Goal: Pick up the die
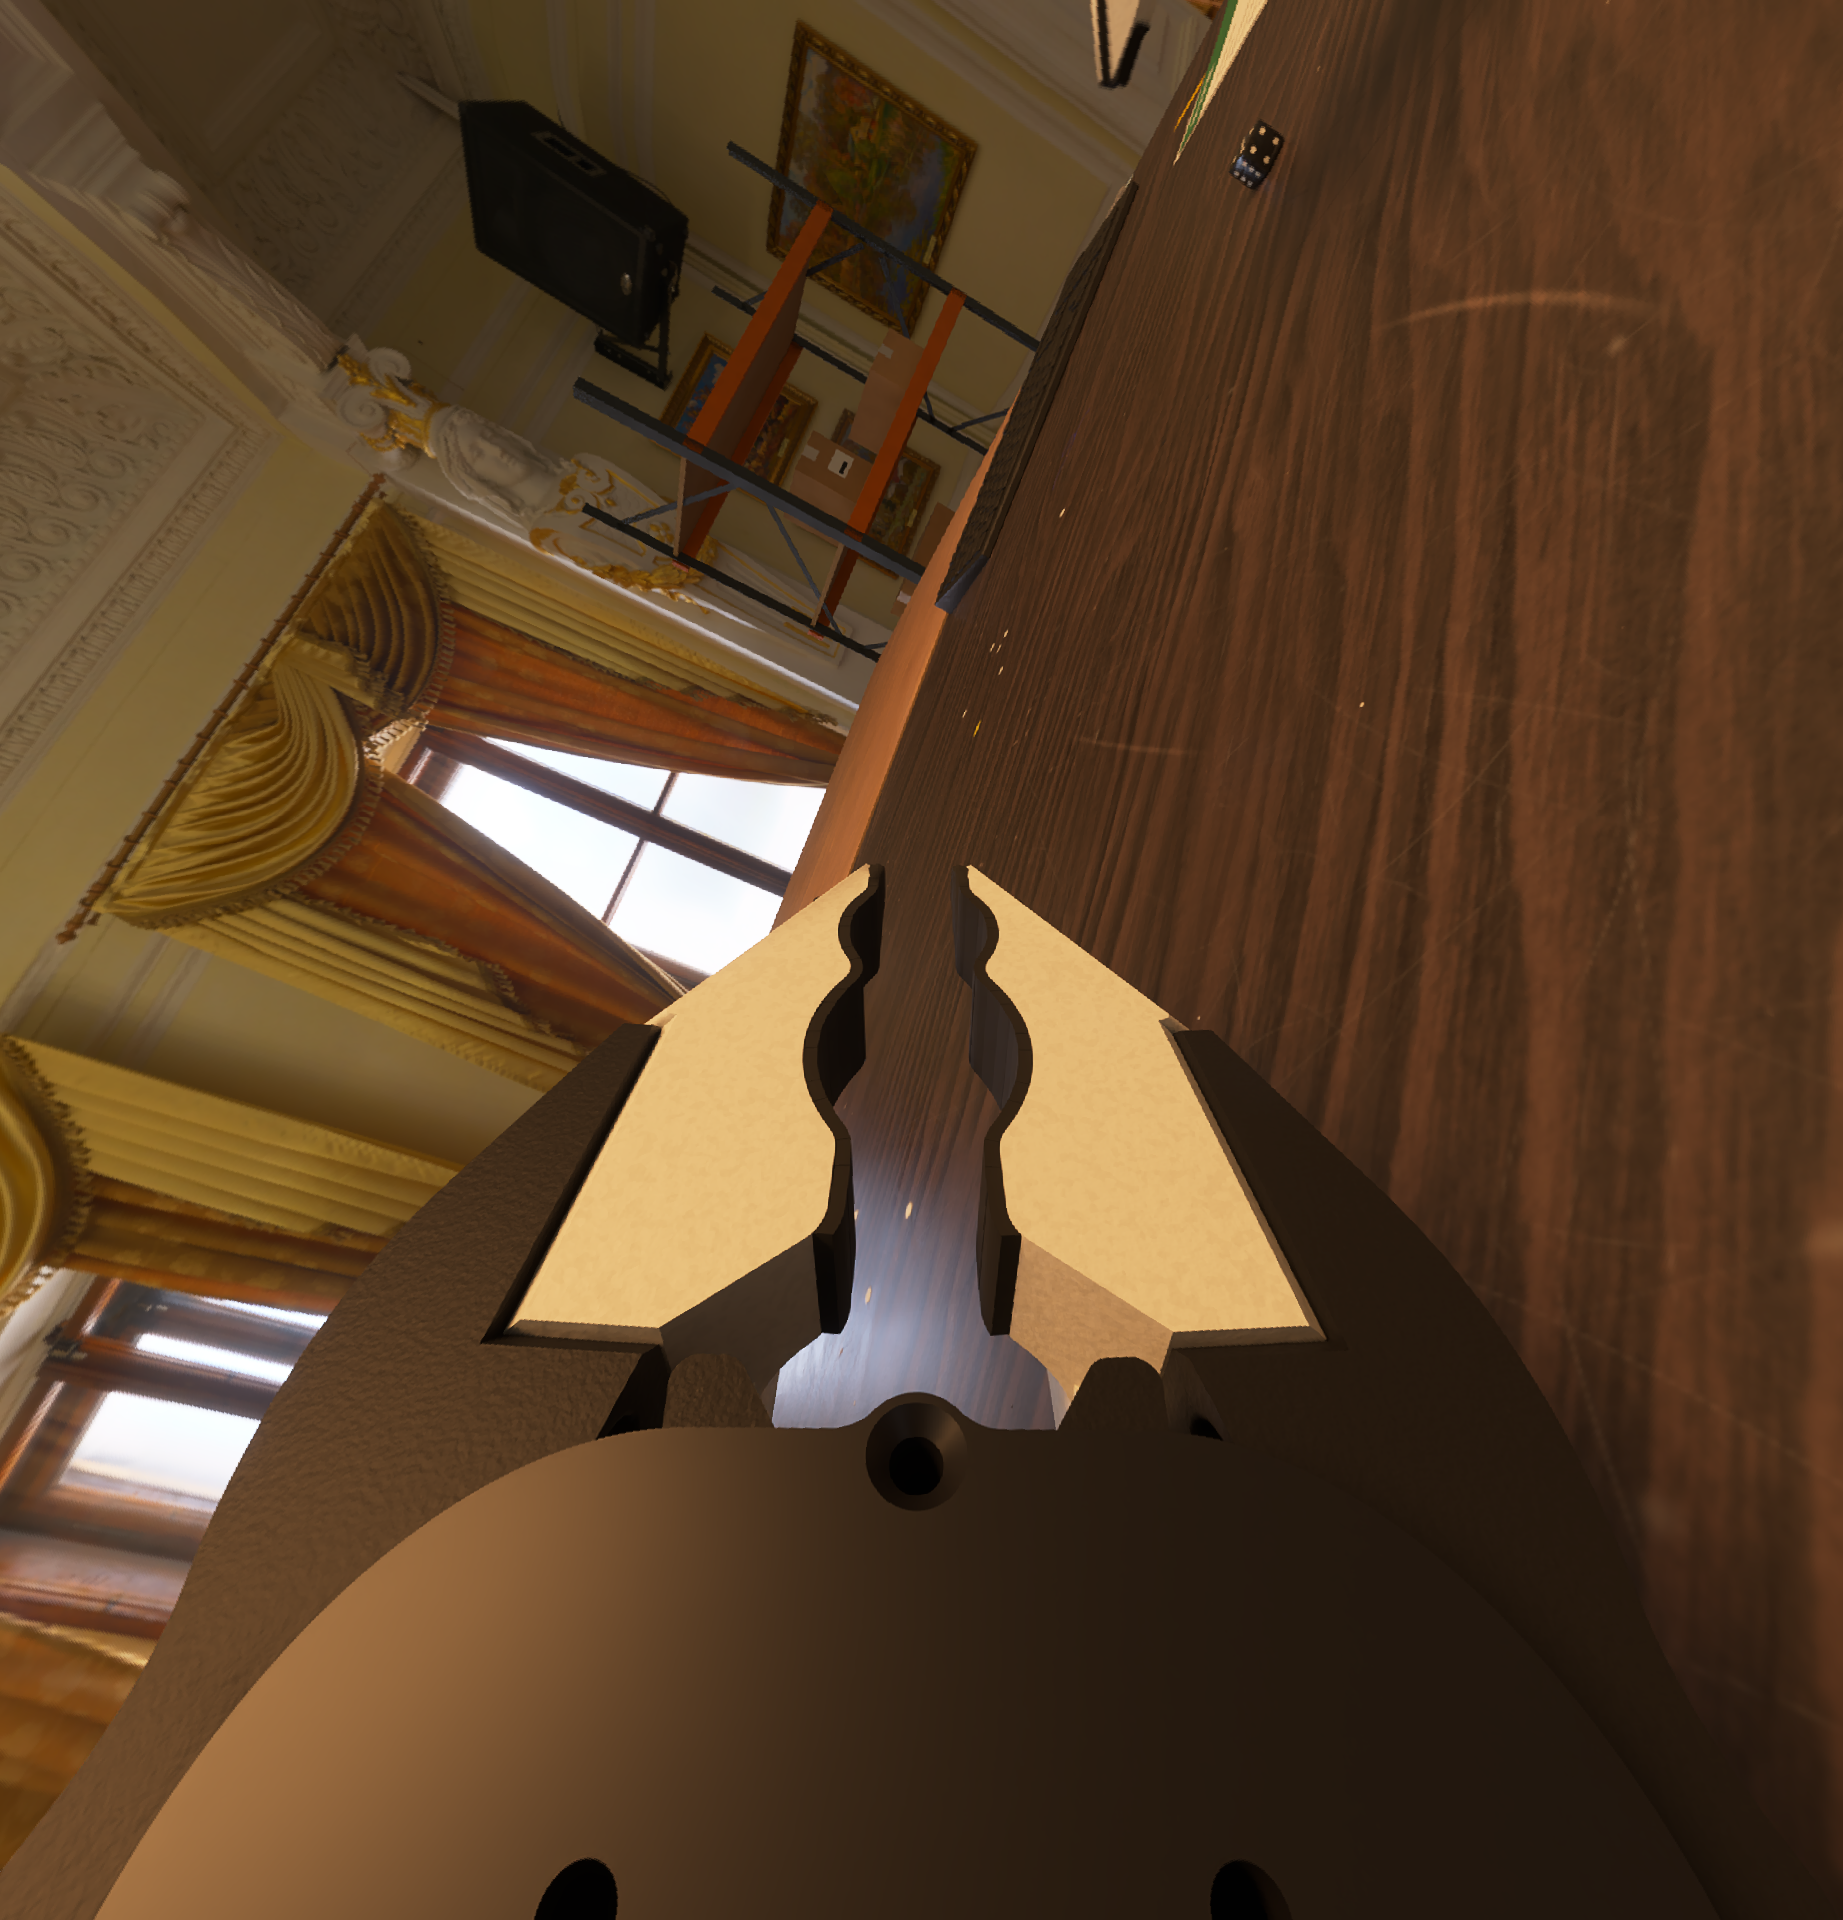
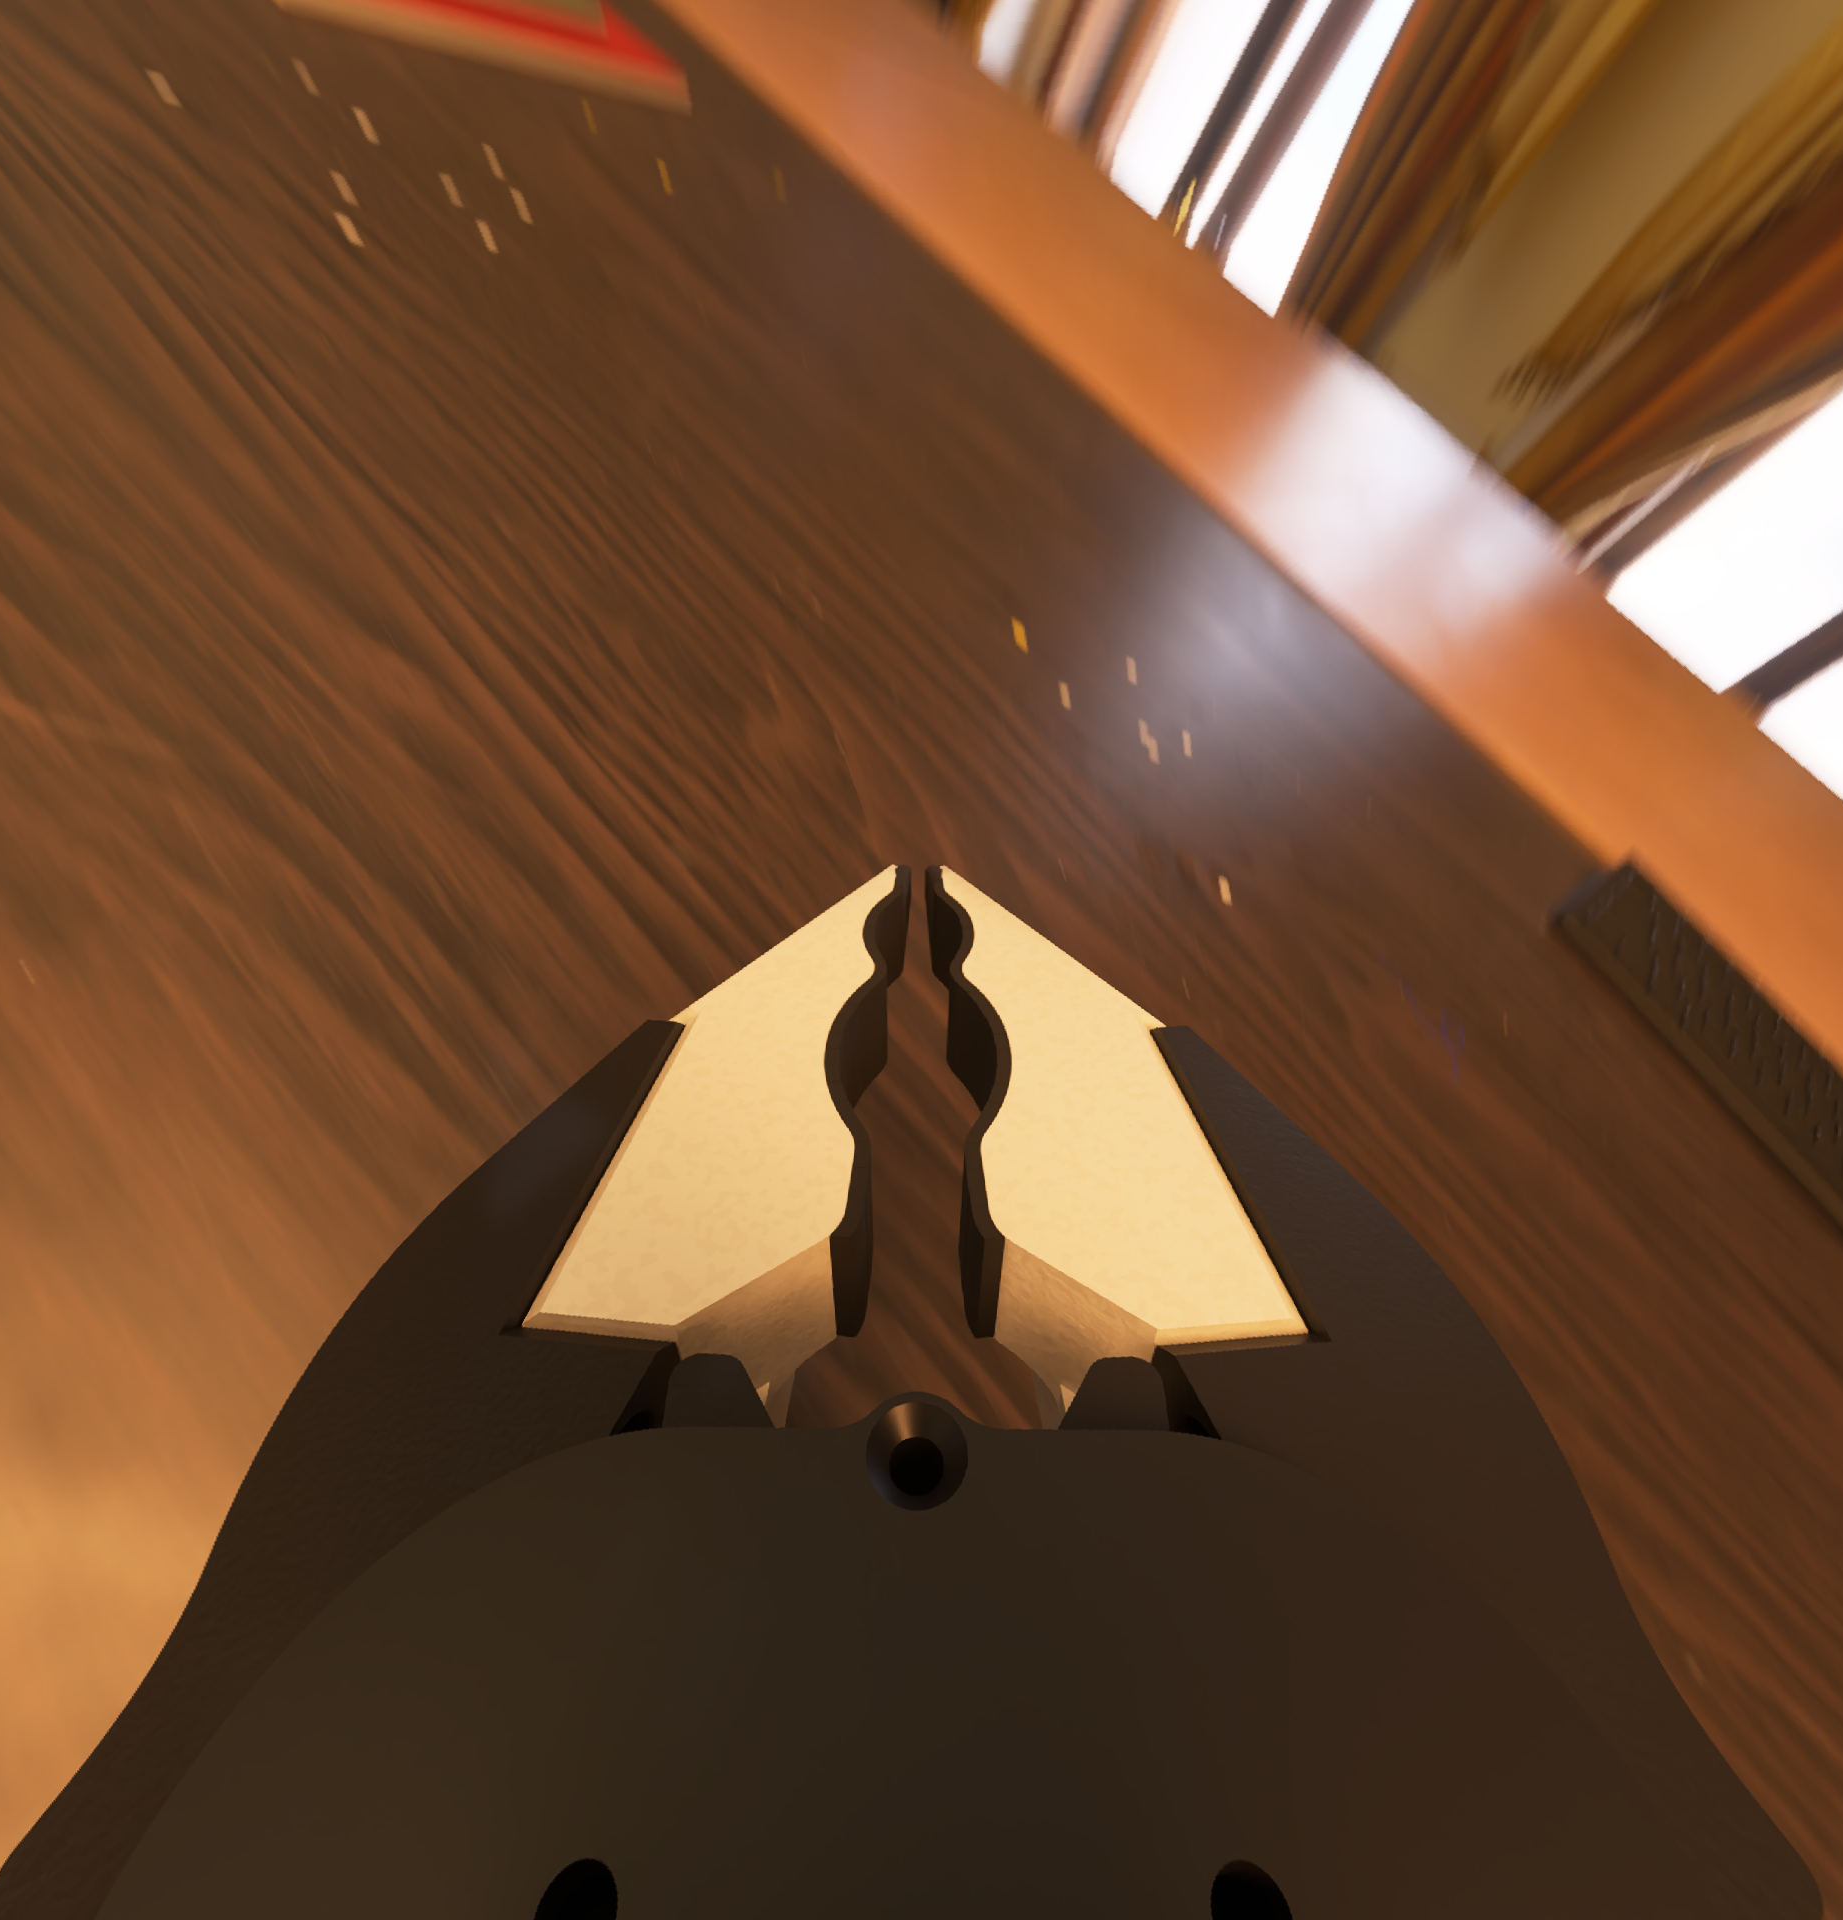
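The die [image 1: 1256,155] is a small black cube with white pips. It lies far off on the dark wooden table [image 1: 1416,727], near the top of the left wrist view. My left gripper [image 1: 924,878] is open and empty, with a narrow gap between its tan fingers, low over the table and far from the die. My right gripper [image 2: 917,873] is shut and empty, its fingertips nearly touching, over bare wood [image 2: 481,623]. The die does not show in the right wrist view.
A flat green-edged thing [image 1: 1213,83] lies just beyond the die. A flat red-edged thing [image 2: 543,42] lies far ahead in the right wrist view. The table's orange edge [image 2: 1312,457] runs along the right, with a dark strip [image 2: 1727,1049] set in it.
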Robot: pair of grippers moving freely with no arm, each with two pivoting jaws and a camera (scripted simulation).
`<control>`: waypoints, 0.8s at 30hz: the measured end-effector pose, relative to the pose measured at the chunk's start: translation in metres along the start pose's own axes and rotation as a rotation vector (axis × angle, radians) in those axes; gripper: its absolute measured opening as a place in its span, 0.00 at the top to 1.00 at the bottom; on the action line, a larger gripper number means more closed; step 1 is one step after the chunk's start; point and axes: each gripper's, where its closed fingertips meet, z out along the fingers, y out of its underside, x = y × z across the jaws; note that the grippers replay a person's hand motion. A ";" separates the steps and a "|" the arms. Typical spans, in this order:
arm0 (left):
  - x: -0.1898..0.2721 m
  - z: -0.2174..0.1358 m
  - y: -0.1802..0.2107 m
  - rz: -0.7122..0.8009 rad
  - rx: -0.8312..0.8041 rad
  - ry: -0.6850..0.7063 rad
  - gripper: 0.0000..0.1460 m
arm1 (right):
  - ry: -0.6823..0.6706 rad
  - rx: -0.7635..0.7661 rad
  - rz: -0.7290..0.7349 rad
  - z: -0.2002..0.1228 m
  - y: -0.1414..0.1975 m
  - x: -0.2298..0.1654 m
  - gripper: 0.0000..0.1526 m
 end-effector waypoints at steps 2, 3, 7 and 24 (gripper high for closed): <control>0.001 0.000 -0.001 0.004 0.002 0.002 0.91 | -0.051 -0.141 0.050 -0.015 0.032 0.026 0.96; 0.001 0.000 -0.001 0.006 0.003 0.004 0.91 | -0.087 -0.211 0.078 -0.021 0.048 0.036 0.95; 0.003 0.000 -0.003 0.020 0.005 0.009 0.91 | -0.277 -0.435 0.155 -0.032 0.094 0.050 0.94; 0.008 0.001 -0.007 0.034 0.015 0.029 0.91 | -0.445 -0.661 0.126 -0.004 0.130 0.071 0.83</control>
